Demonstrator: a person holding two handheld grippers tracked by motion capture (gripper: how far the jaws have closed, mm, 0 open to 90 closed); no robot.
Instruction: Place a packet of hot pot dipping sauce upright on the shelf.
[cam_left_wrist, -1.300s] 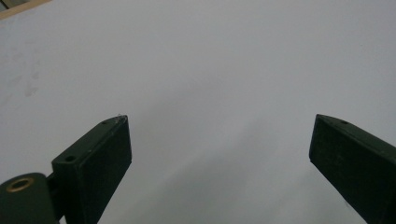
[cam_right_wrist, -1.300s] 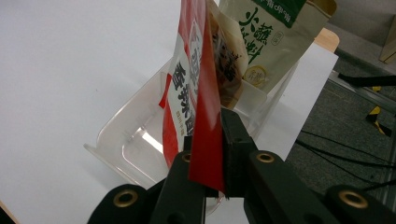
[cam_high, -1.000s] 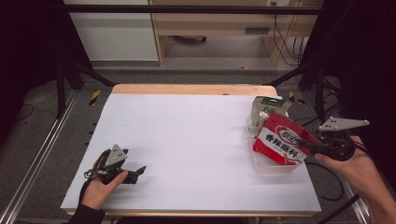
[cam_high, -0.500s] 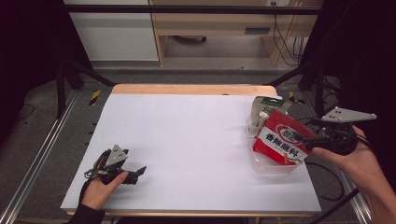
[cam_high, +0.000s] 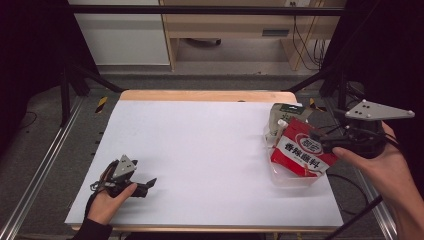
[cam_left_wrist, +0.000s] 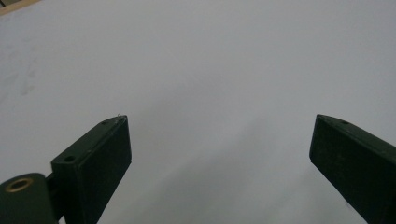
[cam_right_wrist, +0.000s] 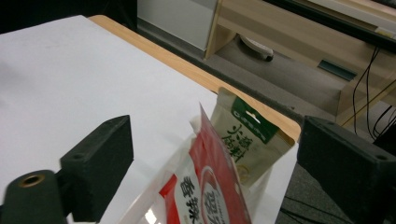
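A red snack packet (cam_high: 302, 152) stands tilted in a clear plastic container (cam_high: 290, 177) at the table's right side. A beige pouch with a green top (cam_high: 282, 116) leans just behind it. My right gripper (cam_high: 320, 140) hovers at the packet's right edge, held by a hand. In the right gripper view its jaws stand wide apart, open (cam_right_wrist: 217, 140), with the red packet (cam_right_wrist: 210, 191) and the beige pouch (cam_right_wrist: 243, 135) between and beyond them, untouched. My left gripper (cam_high: 147, 185) rests low at the front left, open (cam_left_wrist: 222, 126) over bare white table.
The white table top (cam_high: 200, 150) has a wooden strip (cam_high: 200, 95) along its far edge. Metal rails (cam_high: 45, 165) run down both sides. A wooden shelf unit (cam_high: 235, 30) and cables (cam_high: 305, 45) stand on the floor behind the table.
My right gripper has risen and drifted slightly right and back from the red packet. The packets and the left gripper have stayed put.
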